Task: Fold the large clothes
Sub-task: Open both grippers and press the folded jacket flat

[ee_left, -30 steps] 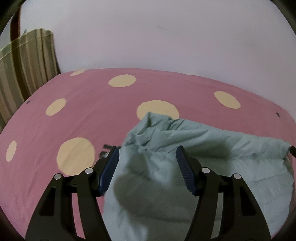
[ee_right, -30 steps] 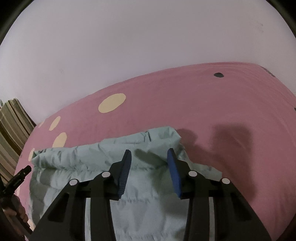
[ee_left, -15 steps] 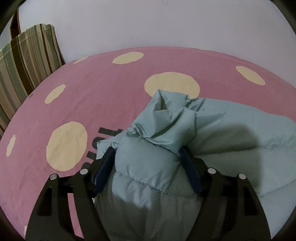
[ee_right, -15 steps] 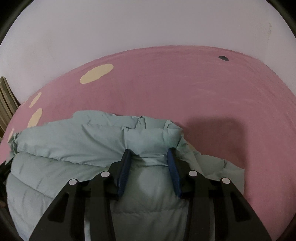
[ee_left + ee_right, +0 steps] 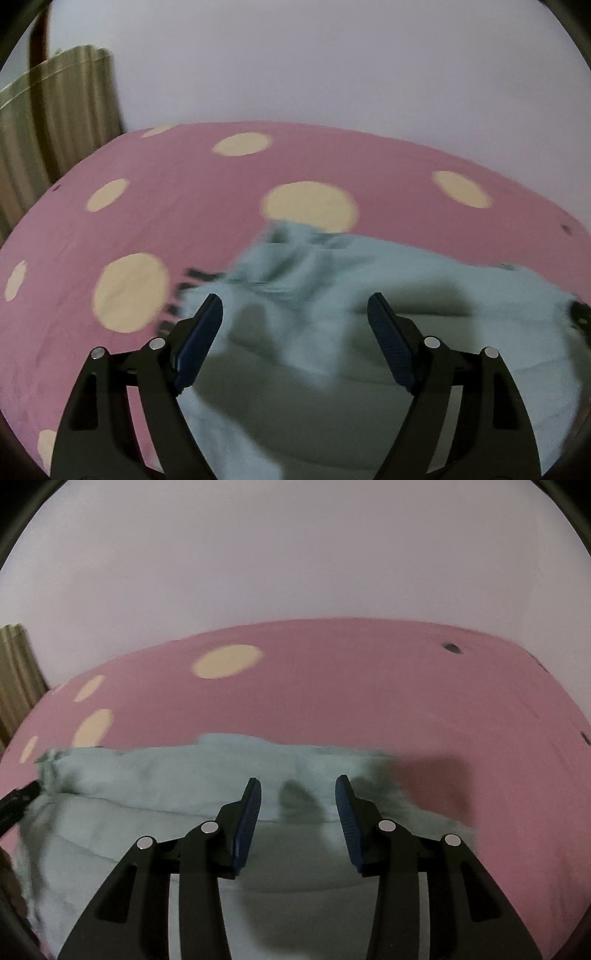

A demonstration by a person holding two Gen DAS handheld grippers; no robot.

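A pale teal padded garment (image 5: 332,266) lies on the pink bed sheet (image 5: 184,184) with cream dots, its folded edge toward the far side. My left gripper (image 5: 294,297) hovers over the garment's left end. Its jaws are opening wide, and no pad presses on the cloth beneath. Over the garment (image 5: 166,775) near its right end hangs my right gripper (image 5: 298,779), its jaws apart and casting shadows on the fabric, gripping nothing. Each view shows the tip of the other gripper at the picture's edge.
The pink sheet (image 5: 406,701) stretches to a plain pale wall behind. A striped brown and green cushion or curtain (image 5: 55,110) stands at the far left. Black lettering (image 5: 192,277) on the sheet shows beside the garment's left edge.
Half a second ago bunched cloth sat between both pairs of jaws. Now both grippers have drawn back, the left jaws stand wider, and the fold lies flatter on the bed.
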